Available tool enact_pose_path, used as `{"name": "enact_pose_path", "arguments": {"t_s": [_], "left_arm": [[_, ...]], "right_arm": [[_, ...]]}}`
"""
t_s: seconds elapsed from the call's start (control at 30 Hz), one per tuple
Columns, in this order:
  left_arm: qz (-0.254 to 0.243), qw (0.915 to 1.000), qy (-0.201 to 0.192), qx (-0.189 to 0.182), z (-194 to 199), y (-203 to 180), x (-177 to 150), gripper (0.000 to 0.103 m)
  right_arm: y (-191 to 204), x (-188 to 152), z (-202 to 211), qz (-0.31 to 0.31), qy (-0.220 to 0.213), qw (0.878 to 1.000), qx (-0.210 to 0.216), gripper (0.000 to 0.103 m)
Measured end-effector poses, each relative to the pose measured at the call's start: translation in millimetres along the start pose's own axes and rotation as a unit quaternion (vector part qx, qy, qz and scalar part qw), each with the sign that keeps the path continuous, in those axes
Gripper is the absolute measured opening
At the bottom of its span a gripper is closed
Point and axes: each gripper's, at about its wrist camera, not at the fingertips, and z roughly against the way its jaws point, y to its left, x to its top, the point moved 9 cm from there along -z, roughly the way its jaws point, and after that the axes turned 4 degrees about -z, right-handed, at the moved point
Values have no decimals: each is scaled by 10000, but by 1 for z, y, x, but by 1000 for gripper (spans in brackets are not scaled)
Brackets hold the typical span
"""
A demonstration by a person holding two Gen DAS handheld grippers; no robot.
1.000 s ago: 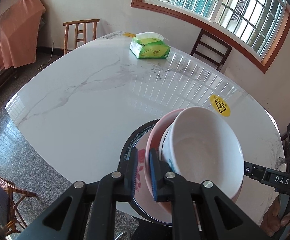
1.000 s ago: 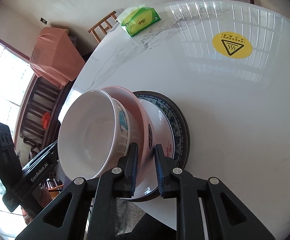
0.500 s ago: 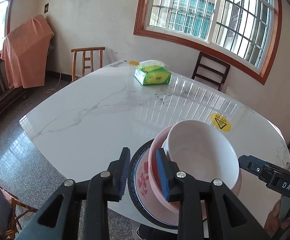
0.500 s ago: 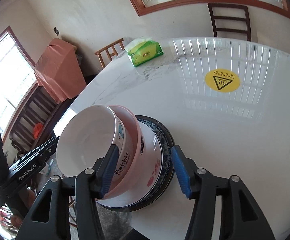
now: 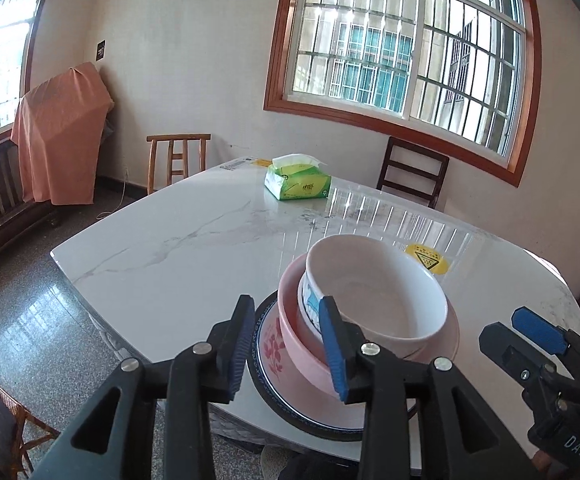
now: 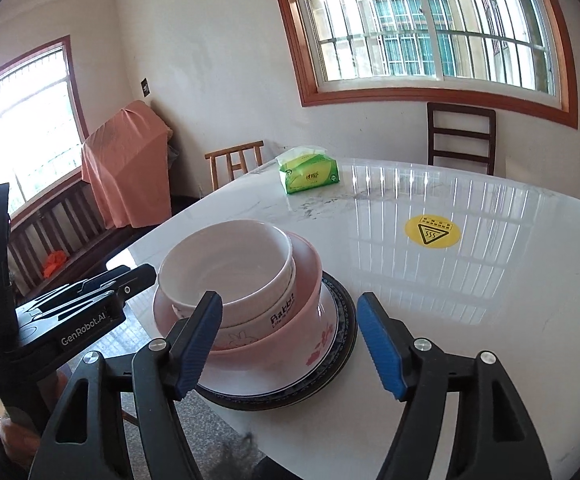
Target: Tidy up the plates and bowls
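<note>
A white bowl [image 5: 377, 292] [image 6: 226, 268] sits nested in a pink bowl [image 5: 293, 332] [image 6: 309, 280]. Both rest on a floral plate [image 5: 270, 348] [image 6: 321, 344] over a dark-rimmed plate [image 5: 266, 392] [image 6: 347, 320]. The stack stands by the near edge of the white marble table [image 5: 170, 248] [image 6: 489, 280]. My left gripper [image 5: 286, 312] [image 6: 142, 276] hangs just short of the stack's left rim, its jaws opening and the pads pressing on nothing. On the stack's other side my right gripper [image 6: 290, 304] [image 5: 509, 328] is drawn back, its jaws opening wide with nothing gripped.
A green tissue pack [image 5: 297, 184] [image 6: 309, 176] lies at the table's far side and a yellow warning sticker [image 5: 425, 262] [image 6: 431, 232] is stuck near the middle. Wooden chairs [image 5: 178, 156] [image 6: 461, 136] stand around the table. An orange cloth [image 5: 58, 136] covers something by the wall.
Both grippers were shut on the stack's plate rims a second ago. They have let go, opened and pulled back and up. The stack stays on the table.
</note>
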Motion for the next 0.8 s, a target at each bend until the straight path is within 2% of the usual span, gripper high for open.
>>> {"name": "enact_pose_path", "arguments": {"t_s": [0.07, 0.1, 0.23, 0.43, 0.57, 0.7, 0.8], "left_arm": [[-39, 9998, -165, 90, 10, -2, -1, 44], [-71, 9996, -241, 137, 14, -3, -1, 46], [-172, 9980, -538, 285, 34, -12, -2, 46], [-273, 9950, -795, 546, 58, -21, -3, 46], [-234, 9956, -745, 514, 66, -26, -4, 46], [-230, 9932, -982, 586, 82, -28, -4, 46], [-415, 9909, -1132, 601, 94, -36, -1, 54]], "right_arm": [[6, -1, 10, 228, -258, 9993, -126, 78], [9, -1, 16, 309, -401, 9986, -155, 86], [16, -2, 38, 561, -922, 9937, -308, 100], [11, -2, 61, 389, -1237, 9909, -370, 102], [0, -7, 73, 164, -1280, 9910, -363, 102], [-6, -11, 84, 48, -1362, 9900, -354, 102], [-5, -14, 87, 67, -1348, 9903, -321, 102]]}}
